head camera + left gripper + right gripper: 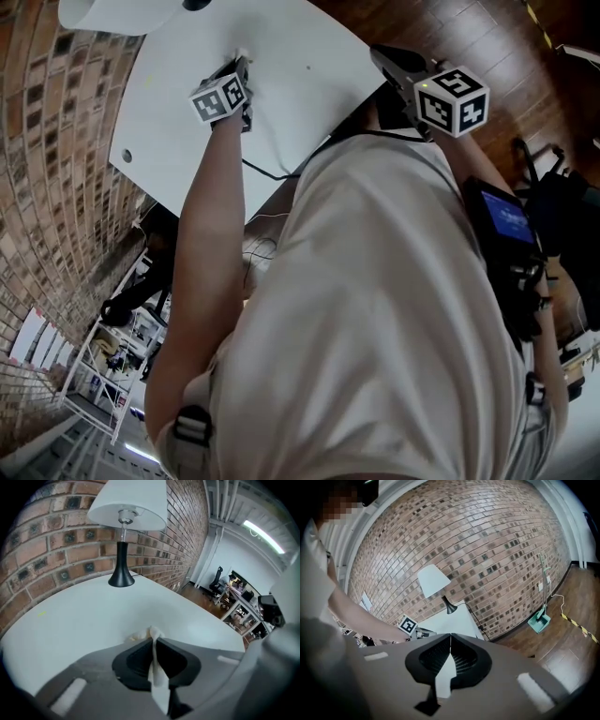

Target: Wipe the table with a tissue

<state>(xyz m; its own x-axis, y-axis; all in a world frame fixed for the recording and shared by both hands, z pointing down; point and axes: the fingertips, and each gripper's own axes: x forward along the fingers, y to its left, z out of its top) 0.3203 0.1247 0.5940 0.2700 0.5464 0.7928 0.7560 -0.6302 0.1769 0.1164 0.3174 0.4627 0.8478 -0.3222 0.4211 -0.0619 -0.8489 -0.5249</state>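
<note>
Judging by the broad white bench (70, 625), the wipe looks under way rather than finished. The surface reads mostly clean, with a faint yellowish fleck near its far left edge, but how much has been covered cannot be told from here. A black-stemmed lamp (122, 555) stands at the back by the brick wall, well apart from the work. The left tool (154, 641) is reached out over the bench with its jaws pinched tight on the tissue (158, 679), whose crumpled end pokes past the tips and sits at the surface. The right tool (450, 644) hangs off the bench's near side, its jaws pressed together with nothing between them.
</note>
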